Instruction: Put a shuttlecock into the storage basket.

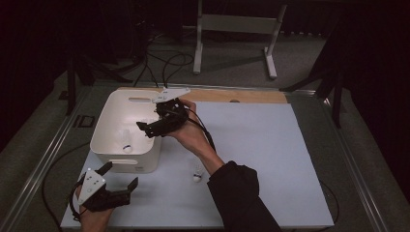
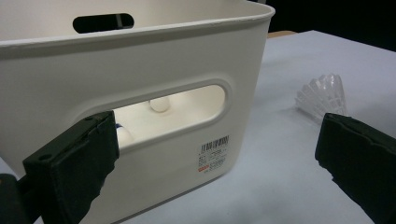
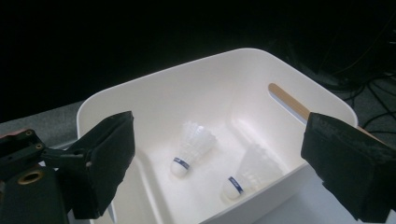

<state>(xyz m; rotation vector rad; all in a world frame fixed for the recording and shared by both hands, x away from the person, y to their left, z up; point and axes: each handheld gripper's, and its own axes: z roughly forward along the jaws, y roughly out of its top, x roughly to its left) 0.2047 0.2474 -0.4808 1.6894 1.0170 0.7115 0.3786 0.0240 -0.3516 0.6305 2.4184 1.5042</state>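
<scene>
1. High view. My right gripper hangs over the right rim of the white bin, which sits at the far left of the pale blue table mat. Its jaws point left into the bin and stand wide apart with nothing between them. One shuttlecock lies on the bin floor near the near wall. Another shuttlecock stands on the mat, cork down, to the right of the bin's near right corner and just left of my right forearm. My left gripper rests low at the near left corner of the mat, just in front of the bin, jaws spread and empty.

2. Left gripper view. My jaws are wide open, holding nothing. Between them: the bin's near wall with its handle slot and a barcode label. Through the slot I see white rounded shapes inside the bin, probably corks; I cannot tell for sure. The loose shuttlecock on the mat sits right of the bin, just beyond my right-hand jaw.

3. Right gripper view. My jaws are fully parted and empty, looking down into the bin. Two shuttlecocks lie on its floor, side by side, near each other but apart: one and a second, each with a blue band at the cork.
</scene>
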